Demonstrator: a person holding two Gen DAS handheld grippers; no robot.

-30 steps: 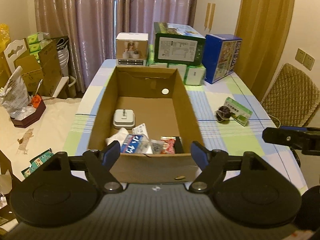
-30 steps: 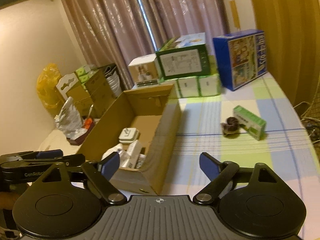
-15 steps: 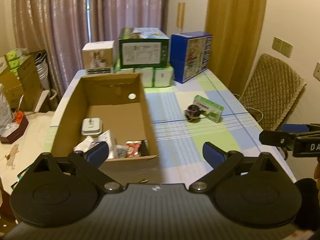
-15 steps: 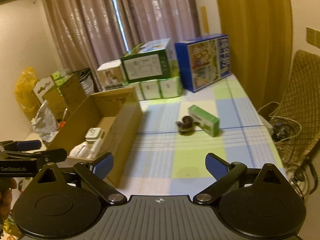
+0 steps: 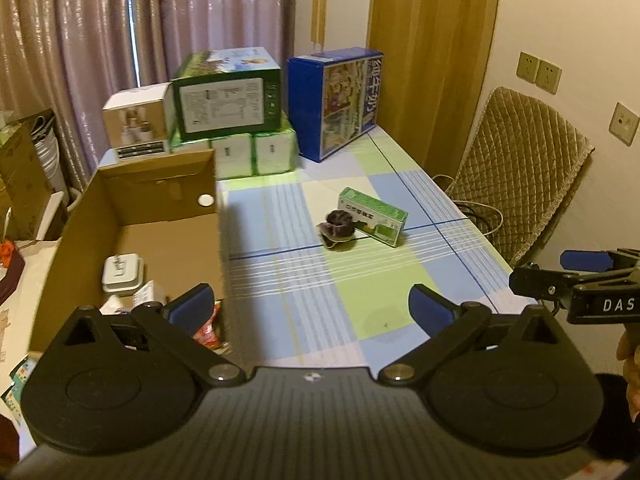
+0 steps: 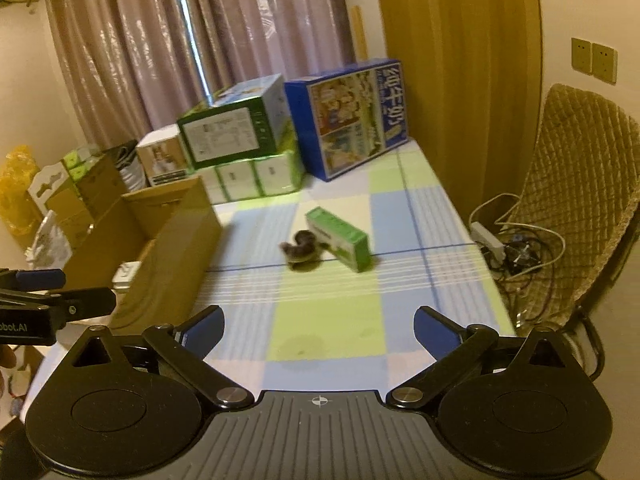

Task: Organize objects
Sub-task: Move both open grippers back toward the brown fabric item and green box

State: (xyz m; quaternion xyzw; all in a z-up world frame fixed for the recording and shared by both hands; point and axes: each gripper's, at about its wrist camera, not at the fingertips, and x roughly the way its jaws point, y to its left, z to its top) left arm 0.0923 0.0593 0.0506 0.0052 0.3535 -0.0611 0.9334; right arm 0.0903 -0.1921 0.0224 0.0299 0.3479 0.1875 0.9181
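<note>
On surface: green box (image 5: 373,216) and dark object (image 5: 337,229) are lying touching, awaiting packing.
Carton (image 5: 160,216): sitting left, collecting items.
Left tongs (image 5: 311,308), right tongs (image 6: 319,327): both hovering released, empty.

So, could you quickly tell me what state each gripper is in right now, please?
Left gripper: open, holding nothing.
Right gripper: open, holding nothing.

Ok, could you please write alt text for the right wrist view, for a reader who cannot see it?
The open right hand-held gripper points across a checked tablecloth toward a small green carton with a dark crumpled object beside it. An open cardboard box stands to the left, stacked cartons behind, and the left hand-held gripper shows at the left edge.
</note>
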